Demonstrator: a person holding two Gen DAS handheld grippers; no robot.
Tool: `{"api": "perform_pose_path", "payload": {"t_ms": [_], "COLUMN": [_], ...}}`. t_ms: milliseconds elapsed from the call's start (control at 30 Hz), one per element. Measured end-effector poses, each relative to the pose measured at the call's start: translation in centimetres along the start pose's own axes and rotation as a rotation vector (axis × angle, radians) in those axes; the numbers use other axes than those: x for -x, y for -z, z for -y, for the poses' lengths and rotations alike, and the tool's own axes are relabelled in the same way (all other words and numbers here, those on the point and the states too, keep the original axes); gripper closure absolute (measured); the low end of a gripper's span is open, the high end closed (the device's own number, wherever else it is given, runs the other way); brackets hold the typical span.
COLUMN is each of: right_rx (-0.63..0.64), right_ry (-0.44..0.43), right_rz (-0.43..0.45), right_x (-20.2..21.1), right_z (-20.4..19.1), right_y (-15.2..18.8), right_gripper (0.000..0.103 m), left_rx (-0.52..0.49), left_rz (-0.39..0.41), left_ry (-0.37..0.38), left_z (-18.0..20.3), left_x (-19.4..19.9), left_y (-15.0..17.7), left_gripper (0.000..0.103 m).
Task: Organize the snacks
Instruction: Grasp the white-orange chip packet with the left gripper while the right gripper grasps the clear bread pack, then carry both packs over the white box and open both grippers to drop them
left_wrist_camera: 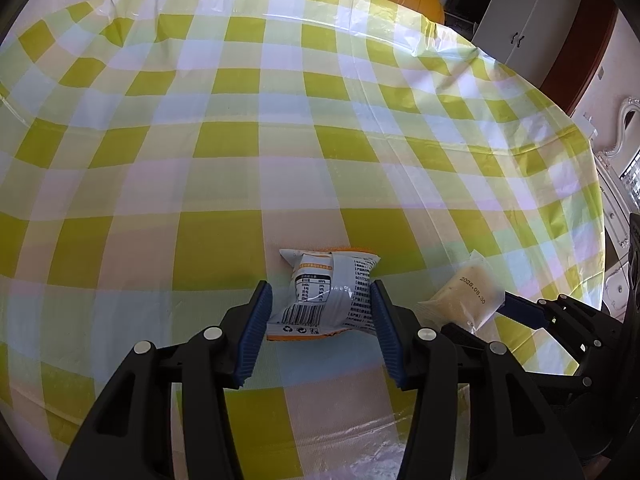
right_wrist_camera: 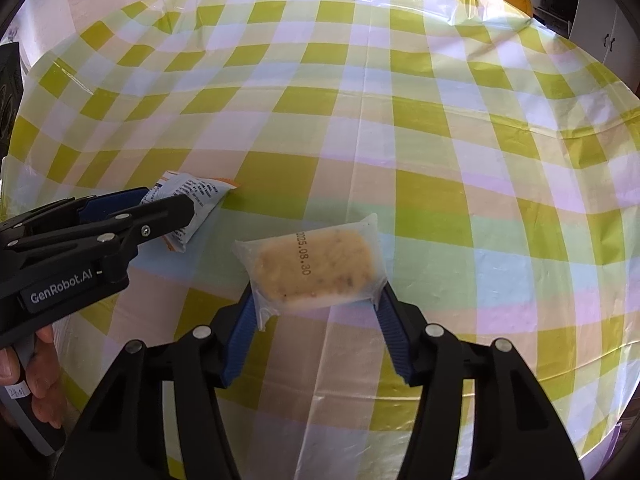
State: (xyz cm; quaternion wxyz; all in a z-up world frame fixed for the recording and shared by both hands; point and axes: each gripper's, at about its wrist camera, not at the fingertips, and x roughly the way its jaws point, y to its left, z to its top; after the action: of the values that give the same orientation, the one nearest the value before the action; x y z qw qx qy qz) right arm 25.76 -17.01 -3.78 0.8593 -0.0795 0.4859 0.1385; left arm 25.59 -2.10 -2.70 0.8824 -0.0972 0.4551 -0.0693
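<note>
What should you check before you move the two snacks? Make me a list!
1. Left gripper pinching the white snack packet: ok.
2. Right gripper pinching the clear-wrapped cake: ok.
3. Packets apart from each other: ok.
4. Packets lifted off the checked tablecloth: cannot tell.
5. A box or tray to put them in: not ok, none in view.

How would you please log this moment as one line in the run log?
left gripper: shut on white snack packet | right gripper: shut on clear cake packet | checked tablecloth
</note>
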Motion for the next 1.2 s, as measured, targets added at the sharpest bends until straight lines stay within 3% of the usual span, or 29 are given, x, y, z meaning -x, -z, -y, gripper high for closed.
{"api": "perform_pose_path", "payload": {"t_ms": [567, 633, 700, 733, 867, 933, 967, 1000, 1067, 1100, 1167, 1200], "right_rx": [-0.065, -0.078, -0.091, -0.098, -0.125, -0.142, -0.149, -0.155, -0.167, -0.172, -0.183, -0.191], "right_ry": [0.052, 0.054, 0.058, 0.06, 0.069, 0.072, 0.074, 0.078, 0.085, 0.094, 0.109, 0.114], "right_rz": [0.033, 0.035, 0.036, 0.037, 0.034, 0.035, 0.036, 0.037, 0.043, 0.049, 0.056, 0.057], "right_x": [2.9, 3.3, 3.8, 4.0, 4.8, 5.2, 5.4, 5.7, 6.4, 6.8, 7.4, 7.8], "right_z": [2.3, 2.8, 3.3, 3.5, 4.6, 5.2, 5.5, 5.8, 6.4, 6.7, 7.3, 7.6], "right_y": [1.7, 2.1, 2.5, 2.7, 3.6, 4.1, 4.3, 4.6, 5.0, 5.3, 5.8, 6.0], "right_gripper": [0.047, 0.047, 0.047, 0.047, 0.047, 0.047, 0.047, 0.047, 0.047, 0.047, 0.047, 0.047], "left_rx": [-0.058, -0.076, -0.086, -0.087, -0.122, -0.119, -0.11, -0.103, -0.074, -0.054, -0.071, -0.082], "left_rz": [0.004, 0.0, -0.012, -0.021, -0.029, -0.004, 0.01, 0.021, -0.051, -0.083, -0.157, -0.18], "left_ry": [0.035, 0.04, 0.055, 0.064, 0.065, 0.031, 0.017, 0.017, 0.025, 0.007, -0.076, -0.097], "left_z": [3.2, 3.9, 4.6, 4.9, 5.8, 5.8, 5.9, 6.0, 6.5, 6.6, 7.2, 7.3], "left_x": [1.8, 2.0, 2.1, 2.1, 2.1, 2.6, 2.9, 3.0, 1.9, 1.0, -1.2, -1.9], "left_y": [1.0, 1.2, 1.5, 1.6, 2.3, 1.8, 1.4, 1.0, -0.1, -0.5, -0.6, -0.4], "left_gripper": [0.06, 0.063, 0.09, 0.095, 0.095, 0.064, 0.023, 0.012, 0.017, 0.035, 0.055, 0.059]}}
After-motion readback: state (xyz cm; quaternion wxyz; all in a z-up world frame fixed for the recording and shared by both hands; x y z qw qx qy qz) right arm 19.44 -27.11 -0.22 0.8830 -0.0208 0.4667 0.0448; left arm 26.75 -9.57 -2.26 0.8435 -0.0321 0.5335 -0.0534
